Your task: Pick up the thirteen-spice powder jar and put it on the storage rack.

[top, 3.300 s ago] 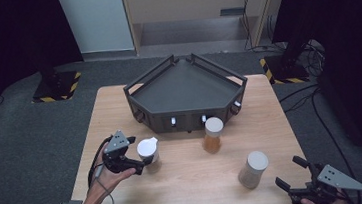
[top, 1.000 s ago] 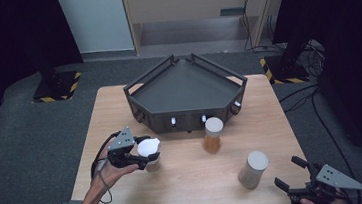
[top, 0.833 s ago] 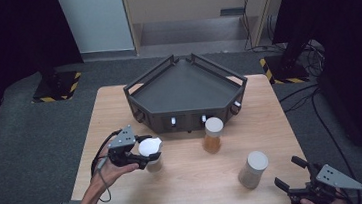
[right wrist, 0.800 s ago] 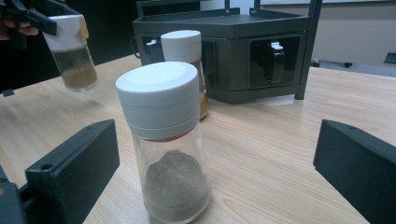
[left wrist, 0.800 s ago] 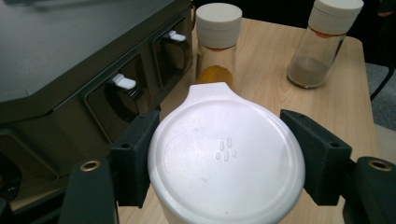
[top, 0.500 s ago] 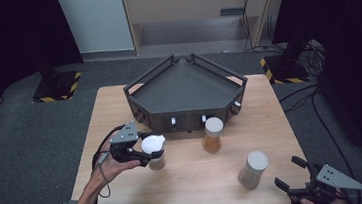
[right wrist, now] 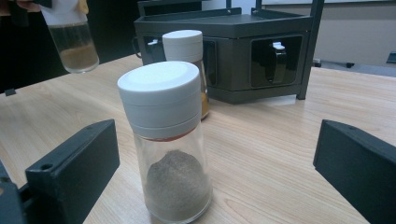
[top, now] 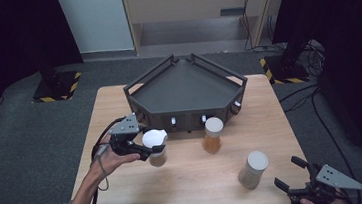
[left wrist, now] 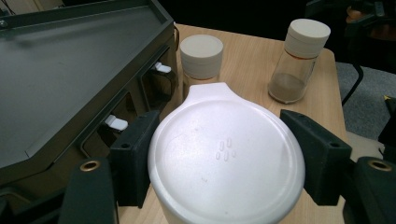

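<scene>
High view: the left gripper (top: 146,148) has its jaws closed on the white lid of a spice jar (top: 156,147) and carries it above the bench (top: 196,181), just in front of the front wall of the dark tray (top: 185,89) that sits along the far edge. In the left gripper view the jaws press on opposite sides of the wide lid (left wrist: 226,158), which has a small pour tab pointing away; the glass body hangs below, and the right gripper view shows that jar (right wrist: 74,39) off the wood, with yellowish powder low in it. The likely step is lifting this jar over the tray wall and setting it on the tray floor. To do it well, keep the jar upright and the squeeze steady, since the grip is on the lid alone and a tilt could let the glass swing. Raise it clear of the rim before moving toward the far edge, then lower it straight onto a bare part of the tray floor and only then release. The orange jar (top: 213,134) stands close by on the bench, so the path should stay away from it. The right gripper (top: 299,181) rests at the near right corner, jaws wide apart and holding nothing, facing the grey-powder jar (right wrist: 168,140) just ahead of it
</scene>
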